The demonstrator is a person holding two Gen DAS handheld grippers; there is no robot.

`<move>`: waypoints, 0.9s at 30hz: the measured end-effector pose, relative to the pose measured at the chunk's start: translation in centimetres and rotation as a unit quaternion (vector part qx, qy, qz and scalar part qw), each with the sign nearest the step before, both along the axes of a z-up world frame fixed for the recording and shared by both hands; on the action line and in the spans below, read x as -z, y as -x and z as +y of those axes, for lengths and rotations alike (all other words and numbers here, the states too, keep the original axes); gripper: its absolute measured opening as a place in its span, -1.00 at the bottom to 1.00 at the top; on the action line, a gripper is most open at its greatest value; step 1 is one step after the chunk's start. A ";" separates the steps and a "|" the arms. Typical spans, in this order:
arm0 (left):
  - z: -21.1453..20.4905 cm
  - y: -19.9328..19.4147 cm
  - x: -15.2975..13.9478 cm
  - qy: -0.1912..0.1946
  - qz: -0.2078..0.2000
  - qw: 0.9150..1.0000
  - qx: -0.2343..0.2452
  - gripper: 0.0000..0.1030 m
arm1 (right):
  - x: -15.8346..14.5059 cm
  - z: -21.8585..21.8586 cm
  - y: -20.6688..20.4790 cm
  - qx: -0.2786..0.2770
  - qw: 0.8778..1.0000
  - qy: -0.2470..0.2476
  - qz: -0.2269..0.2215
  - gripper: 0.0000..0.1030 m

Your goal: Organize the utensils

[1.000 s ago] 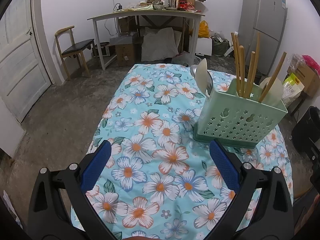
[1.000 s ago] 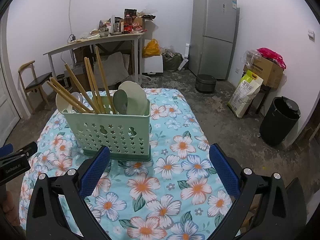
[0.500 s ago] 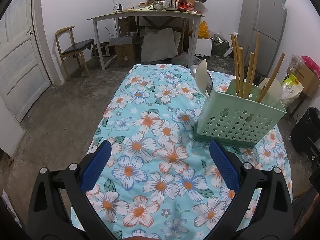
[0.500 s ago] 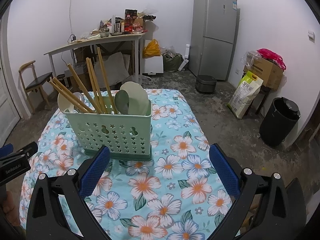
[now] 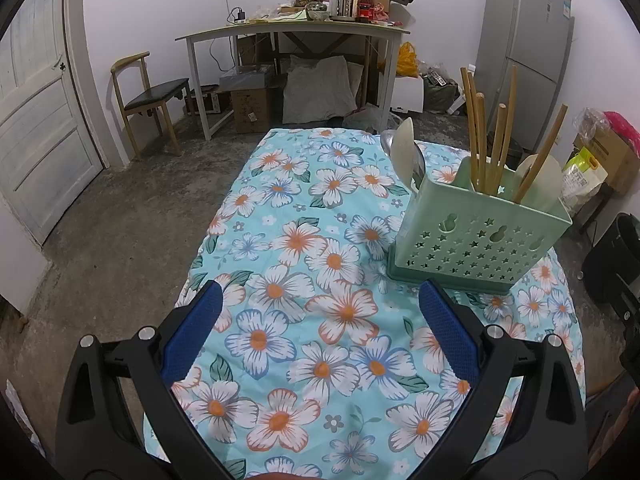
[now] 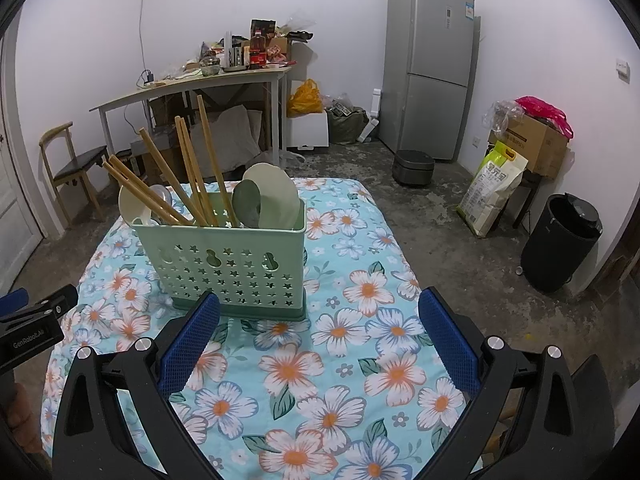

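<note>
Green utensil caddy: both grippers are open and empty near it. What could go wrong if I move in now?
1. The chopsticks lean outward well above the green utensil caddy; a gripper coming in from above could catch them and flick them out or tip the caddy.
2. The caddy stands on a soft floral cloth, so a sideways push may slide or rock it.
3. The left gripper and right gripper flank the caddy closely and could collide.
</note>
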State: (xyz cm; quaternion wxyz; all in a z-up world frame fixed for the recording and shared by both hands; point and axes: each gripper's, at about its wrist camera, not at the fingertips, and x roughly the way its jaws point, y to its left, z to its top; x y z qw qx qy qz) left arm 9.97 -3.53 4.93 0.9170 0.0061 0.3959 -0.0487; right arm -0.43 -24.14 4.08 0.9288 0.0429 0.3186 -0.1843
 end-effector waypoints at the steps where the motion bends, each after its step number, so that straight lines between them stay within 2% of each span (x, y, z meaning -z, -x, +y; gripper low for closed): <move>1: -0.1 0.1 0.0 0.000 0.000 1.000 0.001 0.84 | -0.1 0.0 0.0 0.000 1.000 0.001 0.000 0.88; 27: 0.1 0.1 0.0 -0.001 0.001 1.000 -0.001 0.84 | 0.0 0.0 -0.1 -0.002 1.000 -0.005 -0.002 0.88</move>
